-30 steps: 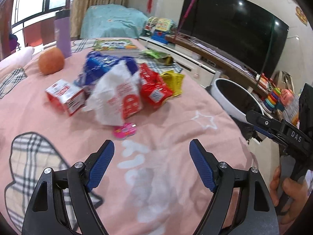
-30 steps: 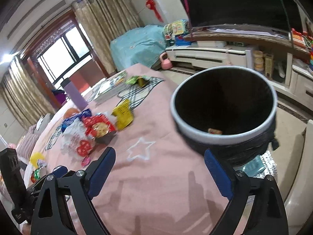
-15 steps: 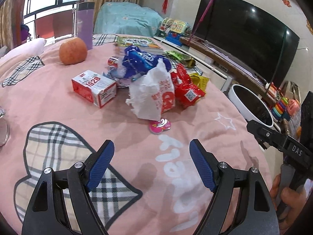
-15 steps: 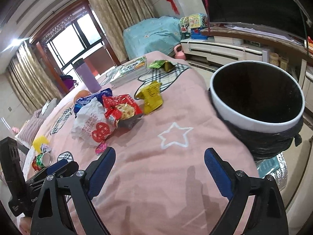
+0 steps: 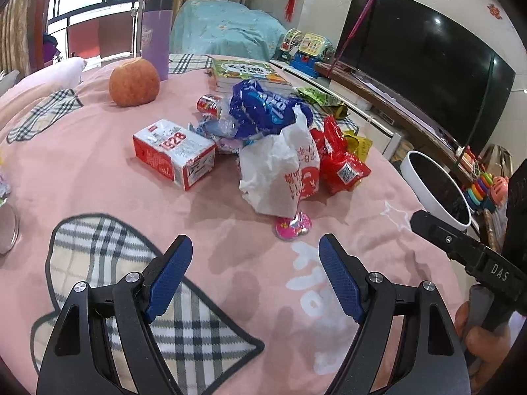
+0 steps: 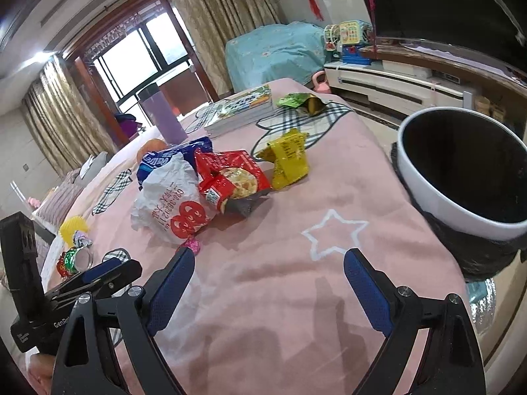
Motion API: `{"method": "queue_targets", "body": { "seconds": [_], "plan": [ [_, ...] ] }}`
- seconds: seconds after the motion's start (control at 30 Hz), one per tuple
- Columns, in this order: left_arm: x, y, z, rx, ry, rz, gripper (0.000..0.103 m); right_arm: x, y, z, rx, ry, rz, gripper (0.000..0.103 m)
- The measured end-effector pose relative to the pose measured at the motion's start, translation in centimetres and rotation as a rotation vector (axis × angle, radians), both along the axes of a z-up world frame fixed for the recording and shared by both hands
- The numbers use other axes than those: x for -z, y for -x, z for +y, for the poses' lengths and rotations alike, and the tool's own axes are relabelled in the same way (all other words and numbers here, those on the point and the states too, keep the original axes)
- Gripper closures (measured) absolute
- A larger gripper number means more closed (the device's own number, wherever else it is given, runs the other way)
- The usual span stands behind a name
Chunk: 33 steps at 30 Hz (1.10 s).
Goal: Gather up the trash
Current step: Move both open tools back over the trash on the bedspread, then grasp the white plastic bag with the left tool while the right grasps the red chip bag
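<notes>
A heap of trash lies on the pink cloth (image 5: 230, 283): a white paper bag (image 5: 280, 171) (image 6: 168, 200), a blue wrapper (image 5: 263, 108), a red snack packet (image 5: 342, 164) (image 6: 227, 177), a yellow wrapper (image 6: 288, 158), a red and white carton (image 5: 174, 153) and a small pink foil wrapper (image 5: 293, 227). The white-rimmed bin (image 6: 461, 171) (image 5: 438, 187) stands off the table's right edge. My left gripper (image 5: 255, 275) is open just short of the pink wrapper, holding nothing. My right gripper (image 6: 268, 284) is open over bare cloth between heap and bin.
An orange fruit (image 5: 133, 82), a purple bottle (image 5: 156, 36) and a stack of books (image 5: 247, 74) sit behind the heap. A green wrapper (image 6: 299, 102) lies beyond the books. Small foil bits and a metal ring (image 6: 74, 256) lie at the left. A TV (image 5: 421, 75) lines the wall.
Both views have swung left across the table: the trash heap sits more centred, and the bin has slid toward the right edge. Both grippers stay open and hold nothing.
</notes>
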State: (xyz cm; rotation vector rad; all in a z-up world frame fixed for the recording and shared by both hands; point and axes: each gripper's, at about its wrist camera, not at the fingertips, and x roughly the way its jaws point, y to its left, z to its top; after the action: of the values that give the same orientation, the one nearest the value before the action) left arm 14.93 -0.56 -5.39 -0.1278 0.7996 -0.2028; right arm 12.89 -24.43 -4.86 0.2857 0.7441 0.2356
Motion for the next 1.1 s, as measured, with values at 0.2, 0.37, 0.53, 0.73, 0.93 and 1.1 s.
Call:
{"method": "queue_targets", "body": {
  "seconds": [0.2, 0.37, 0.53, 0.73, 0.93, 1.1],
  "plan": [
    [-0.5, -1.6, -0.5, 0.027, -0.041, -0.038, 0.022, -0.3, -1.6, 1.3, -0.037, 0.001, -0.017, 0.026],
    [-0.7, -3.3, -0.5, 0.052, -0.040, -0.053, 0.024, -0.1, -3.4, 2.3, -0.064, 0.003, -0.008, 0.038],
    [-0.4, -4.5, -0.7, 0.095, -0.031, -0.041, 0.052, -0.1, -5.1, 3.1, -0.081, 0.006, -0.011, 0.049],
    [-0.3, -4.4, -1.1, 0.126, -0.037, -0.051, 0.075, 0.5, -6.5, 4.2, -0.109, 0.023, 0.008, 0.092],
    [-0.9, -3.0, -1.5, 0.135, -0.017, -0.063, 0.082, 0.2, -4.9, 4.0, -0.116, 0.016, -0.012, 0.101],
    [-1.9, -1.6, -2.4, 0.154, 0.001, -0.089, 0.084, -0.5, -3.4, 2.9, -0.098, 0.007, -0.028, 0.102]
  ]
}}
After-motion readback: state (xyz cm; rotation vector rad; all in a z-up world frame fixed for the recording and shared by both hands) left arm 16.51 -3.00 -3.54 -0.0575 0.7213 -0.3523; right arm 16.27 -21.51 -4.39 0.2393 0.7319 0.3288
